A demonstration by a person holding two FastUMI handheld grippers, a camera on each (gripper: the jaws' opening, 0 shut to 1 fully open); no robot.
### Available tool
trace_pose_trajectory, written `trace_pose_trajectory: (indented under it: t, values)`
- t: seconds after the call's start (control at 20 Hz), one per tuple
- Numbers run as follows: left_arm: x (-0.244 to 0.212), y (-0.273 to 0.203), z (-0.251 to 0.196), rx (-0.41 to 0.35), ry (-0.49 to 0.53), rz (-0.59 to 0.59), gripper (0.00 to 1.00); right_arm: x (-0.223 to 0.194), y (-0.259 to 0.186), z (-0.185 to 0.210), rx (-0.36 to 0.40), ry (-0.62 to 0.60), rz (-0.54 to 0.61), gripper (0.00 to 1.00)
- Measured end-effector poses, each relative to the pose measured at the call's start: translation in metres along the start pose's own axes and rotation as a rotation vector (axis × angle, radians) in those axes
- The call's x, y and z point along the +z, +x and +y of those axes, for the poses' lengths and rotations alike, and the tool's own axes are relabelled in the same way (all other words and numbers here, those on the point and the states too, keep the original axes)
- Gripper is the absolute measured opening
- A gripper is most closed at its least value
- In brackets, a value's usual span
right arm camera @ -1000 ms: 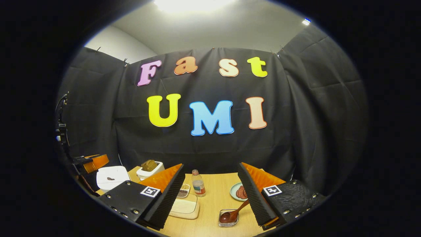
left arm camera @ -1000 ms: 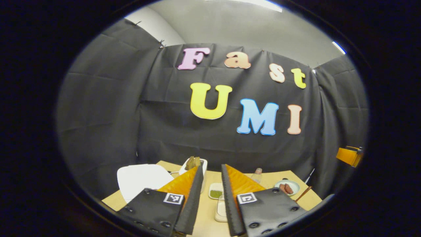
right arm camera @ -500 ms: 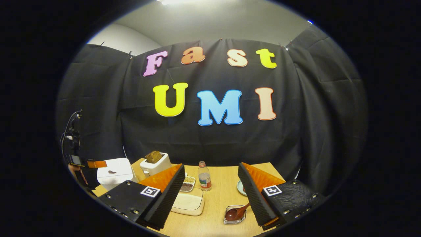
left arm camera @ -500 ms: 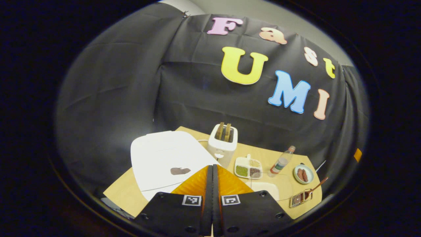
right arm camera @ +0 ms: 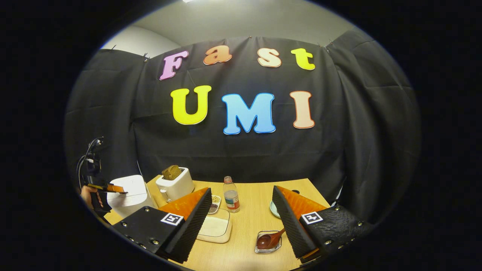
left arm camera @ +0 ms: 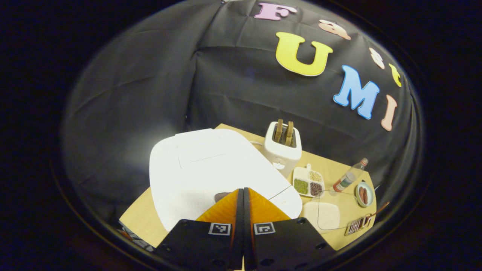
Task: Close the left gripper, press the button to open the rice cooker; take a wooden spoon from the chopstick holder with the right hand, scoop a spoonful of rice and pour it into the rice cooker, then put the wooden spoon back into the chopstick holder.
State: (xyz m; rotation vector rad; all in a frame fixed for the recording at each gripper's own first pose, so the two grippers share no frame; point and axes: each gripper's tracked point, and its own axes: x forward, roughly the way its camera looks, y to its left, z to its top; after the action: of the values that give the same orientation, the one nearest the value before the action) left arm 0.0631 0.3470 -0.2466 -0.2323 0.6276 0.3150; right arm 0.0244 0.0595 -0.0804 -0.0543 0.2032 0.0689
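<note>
My left fingers (left arm camera: 243, 194) are pressed flat together with nothing between them, their tips over the white rice cooker (left arm camera: 211, 169), right at the dark button (left arm camera: 220, 196) on its lid. Whether they touch the button I cannot tell. The lid is down. In the right gripper view the left gripper (right arm camera: 113, 187) shows far off at the left edge, held in a hand (right arm camera: 89, 195), its tip at the cooker's (right arm camera: 126, 194) top.

My right fingers (right arm camera: 241, 195) stand wide apart and hold nothing, above the wooden desk (right arm camera: 248, 241). Between them, low on the desk, sits the small clear holder (right arm camera: 268, 242) with the wooden spoon (right arm camera: 272, 239) lying in it, bowl down and handle slanting up toward my right-hand finger. Just beside my left-hand finger is the shallow box of rice (right arm camera: 215, 229).

Behind it are a bottle (right arm camera: 230, 195), a toaster (right arm camera: 175, 184) with bread in it, and a plate (right arm camera: 275, 210) partly hidden by my finger. In the left gripper view a divided dish (left arm camera: 308, 182) of grains sits between the toaster (left arm camera: 283, 148) and the rice box (left arm camera: 327, 215).
</note>
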Motion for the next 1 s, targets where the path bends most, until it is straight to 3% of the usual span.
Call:
trace_pose_trajectory:
  t: [0.05,0.3,0.4,0.6,0.75,0.95,1.0]
  values:
    - [-0.012,0.007,0.005,0.011,-0.004,0.044,0.08,0.0,0.001,0.001,0.001,-0.004,-0.001,0.98]
    - [-0.005,0.007,0.002,0.037,-0.005,0.033,0.09,0.004,0.005,0.007,0.015,-0.004,-0.01,0.98]
    - [0.022,-0.008,0.003,0.061,-0.009,-0.056,0.08,0.006,0.004,0.008,0.022,-0.014,-0.017,0.98]
    - [0.103,-0.066,-0.008,0.131,0.099,-0.322,0.09,0.011,0.004,0.006,0.032,-0.023,-0.029,0.98]
    - [0.133,-0.119,-0.048,0.066,0.101,-0.459,0.13,0.013,0.004,0.003,0.038,-0.007,-0.039,0.98]
    - [0.128,-0.168,-0.104,-0.026,0.124,-0.556,0.78,0.017,0.0,-0.009,0.029,-0.008,-0.06,0.98]
    - [0.124,-0.179,-0.119,-0.048,0.134,-0.571,0.81,0.02,-0.001,-0.014,0.023,-0.008,-0.068,0.98]
